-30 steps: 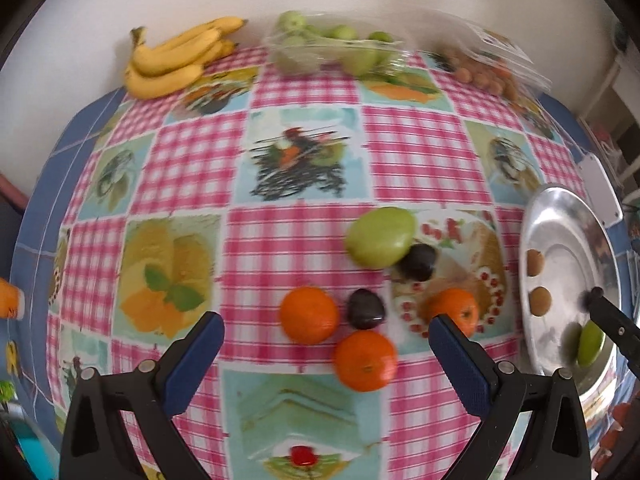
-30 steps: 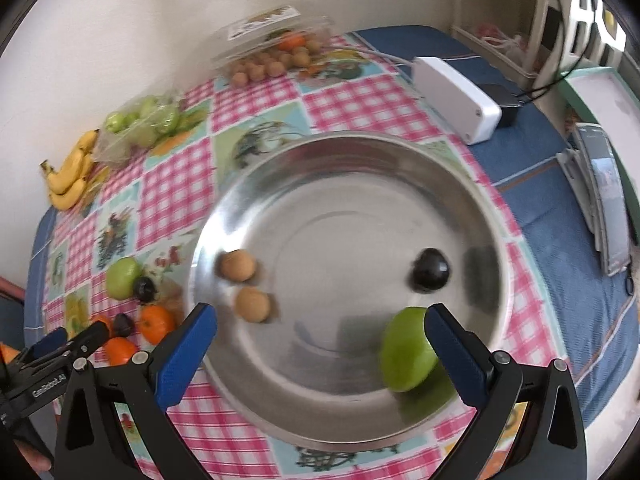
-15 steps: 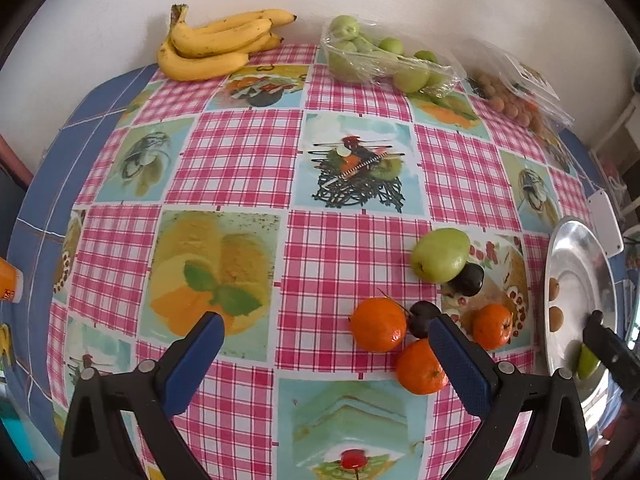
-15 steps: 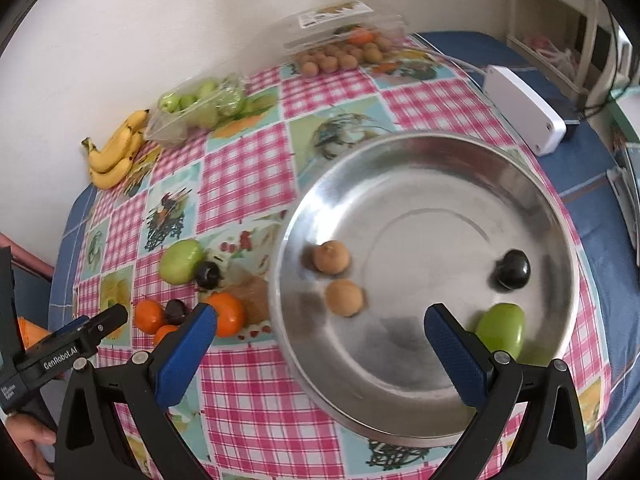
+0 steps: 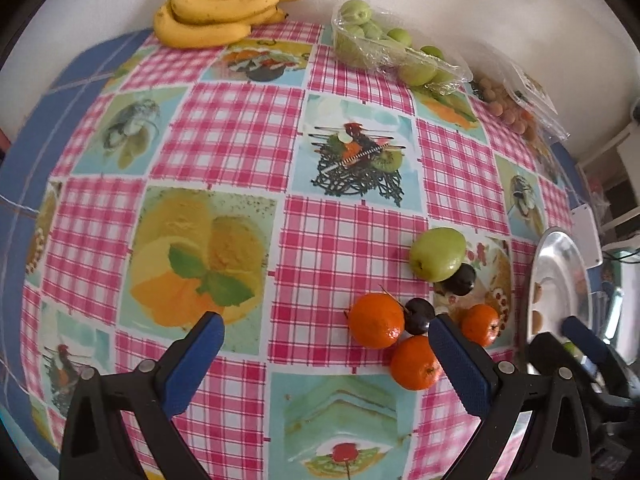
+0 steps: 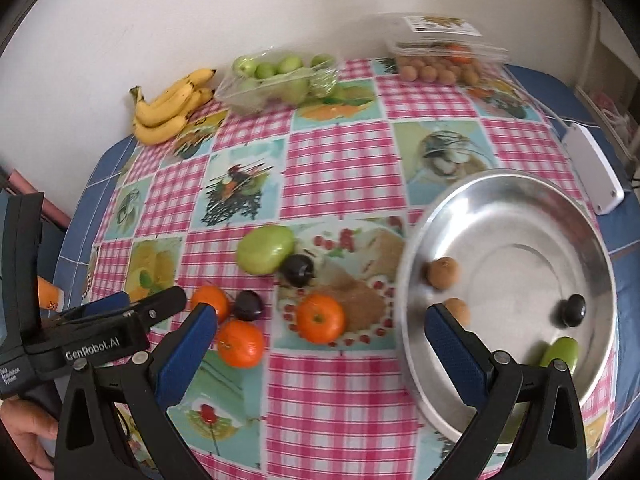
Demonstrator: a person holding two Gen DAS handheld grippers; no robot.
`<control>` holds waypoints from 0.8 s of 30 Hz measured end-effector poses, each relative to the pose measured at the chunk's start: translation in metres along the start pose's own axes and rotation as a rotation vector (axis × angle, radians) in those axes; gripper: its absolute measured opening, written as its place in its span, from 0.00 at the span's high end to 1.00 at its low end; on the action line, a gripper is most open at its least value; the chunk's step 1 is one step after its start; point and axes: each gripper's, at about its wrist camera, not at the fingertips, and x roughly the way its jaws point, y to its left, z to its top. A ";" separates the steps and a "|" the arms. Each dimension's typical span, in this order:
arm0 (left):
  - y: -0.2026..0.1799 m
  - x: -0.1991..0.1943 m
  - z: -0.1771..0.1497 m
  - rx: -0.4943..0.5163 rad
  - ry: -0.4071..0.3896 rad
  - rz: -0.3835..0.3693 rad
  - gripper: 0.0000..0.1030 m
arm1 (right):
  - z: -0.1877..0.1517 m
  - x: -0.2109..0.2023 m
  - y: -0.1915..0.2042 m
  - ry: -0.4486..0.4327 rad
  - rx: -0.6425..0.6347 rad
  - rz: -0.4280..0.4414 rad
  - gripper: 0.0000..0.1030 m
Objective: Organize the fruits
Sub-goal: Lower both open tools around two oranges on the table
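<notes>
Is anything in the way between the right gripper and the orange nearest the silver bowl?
Nothing visible is. The right gripper is open and empty, and the orange sits by itself on the tablecloth, just left of the silver bowl.

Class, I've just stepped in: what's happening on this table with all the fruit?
A person holds a claw in each hand, sorting fruit into a metal bowl. Both the left claw and right claw are open and empty. The bowl holds two brown fruits, a dark plum and a green fruit. On the tablecloth beside it wait three oranges, two plums and a green apple.
</notes>
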 end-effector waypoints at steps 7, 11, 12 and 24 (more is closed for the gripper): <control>0.016 -0.006 0.006 -0.052 -0.022 -0.020 0.00 | 0.007 0.011 0.016 0.007 -0.033 0.000 0.00; 0.019 0.002 0.005 -0.071 0.005 -0.039 0.01 | 0.003 0.019 0.020 0.025 -0.066 -0.013 0.01; 0.018 0.004 0.004 -0.069 0.011 -0.044 0.03 | 0.002 0.022 0.020 0.032 -0.066 -0.013 0.01; 0.000 0.026 0.000 -0.029 0.069 -0.086 0.27 | -0.006 0.049 0.012 0.100 -0.079 -0.039 0.36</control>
